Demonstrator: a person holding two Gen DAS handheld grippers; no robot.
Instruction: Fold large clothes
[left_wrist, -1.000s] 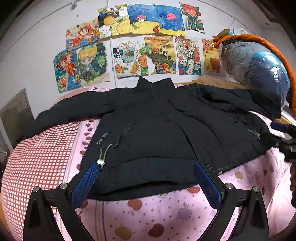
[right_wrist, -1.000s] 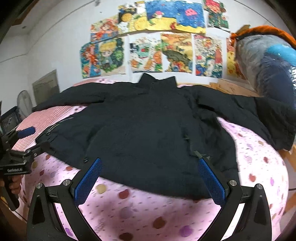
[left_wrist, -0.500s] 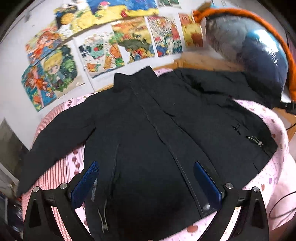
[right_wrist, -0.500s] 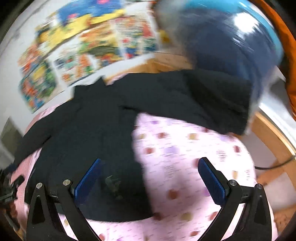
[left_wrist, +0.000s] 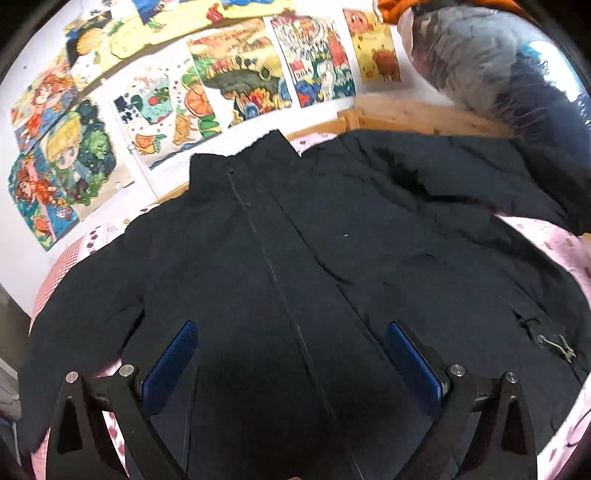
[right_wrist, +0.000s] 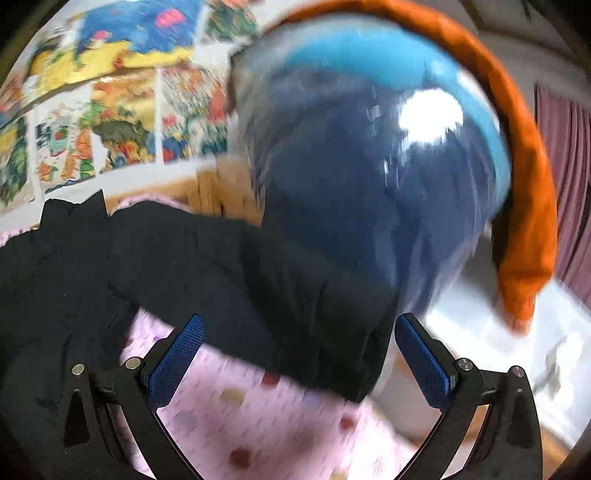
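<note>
A black padded jacket (left_wrist: 295, 277) lies face up and spread flat on a bed covered by a pink spotted sheet (right_wrist: 258, 417), its stand-up collar (left_wrist: 240, 162) toward the wall of children's drawings (left_wrist: 155, 92) and its zipper line running away from the camera toward that wall. In the left wrist view, the left gripper (left_wrist: 291, 362) hangs over the lower front of the jacket, jaws spread wide and holding nothing, the zipper passing almost midway between its blue pads (left_wrist: 170, 362). The jacket's left sleeve (left_wrist: 81, 325) trails off toward the red-checked edge of the bed, near that gripper's left finger. Farther right, the right wrist view, blurred by motion, shows the right gripper (right_wrist: 299, 362), also wide open and empty, pointed at the end of the other sleeve (right_wrist: 295, 302), which stretches crosswise from the jacket body to the bed's right side, beside a large plastic-wrapped blue bundle (right_wrist: 369, 166) draped with an orange cloth (right_wrist: 524, 221). The cuff sits just ahead of and between the right jaws, so that arm looks the better placed to take the sleeve and fold it inward across the chest.
</note>
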